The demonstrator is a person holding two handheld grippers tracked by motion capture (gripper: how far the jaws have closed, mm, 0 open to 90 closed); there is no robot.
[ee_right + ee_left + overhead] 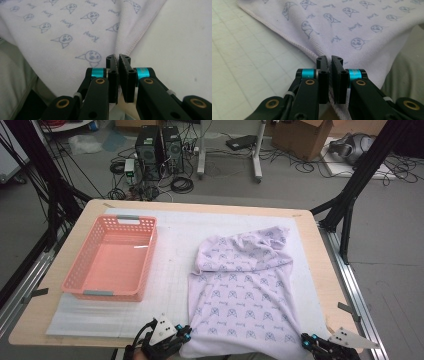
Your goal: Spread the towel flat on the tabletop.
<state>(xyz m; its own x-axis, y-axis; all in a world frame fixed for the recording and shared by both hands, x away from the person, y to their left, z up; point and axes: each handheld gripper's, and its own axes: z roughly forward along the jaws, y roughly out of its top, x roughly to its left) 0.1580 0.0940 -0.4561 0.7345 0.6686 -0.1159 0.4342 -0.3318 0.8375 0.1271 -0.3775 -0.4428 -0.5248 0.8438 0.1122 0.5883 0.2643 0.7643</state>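
Near edge of counter [310, 227], 6 o'clock side: left gripper [186, 334] at the cloth's near-left corner, jaws pressed together, pinching the hemmed edge. In the left gripper view the gripper [329, 59] has the hem running down between its jaws.

Right gripper [306, 340] at the near-right corner, jaws likewise pinched on the cloth. In the right gripper view the gripper [117, 58] bites a fold of the edge, stitching visible just beside it.

Cloth [242, 290]: pale lilac, soft knit-like weave, printed all over with small blue-grey cartoon faces and little script words in repeating rows. Stitched hem along the border. Near part lies fairly flat, its front edge drooping over the counter's lip; far part, toward 12 to 1 o'clock, is bunched and folded over itself. It sits on a white mat [172, 265], right half of the counter.

At 10 o'clock from the cloth: pink basket [80, 265], perforated walls, grey handles, well apart from the cloth.
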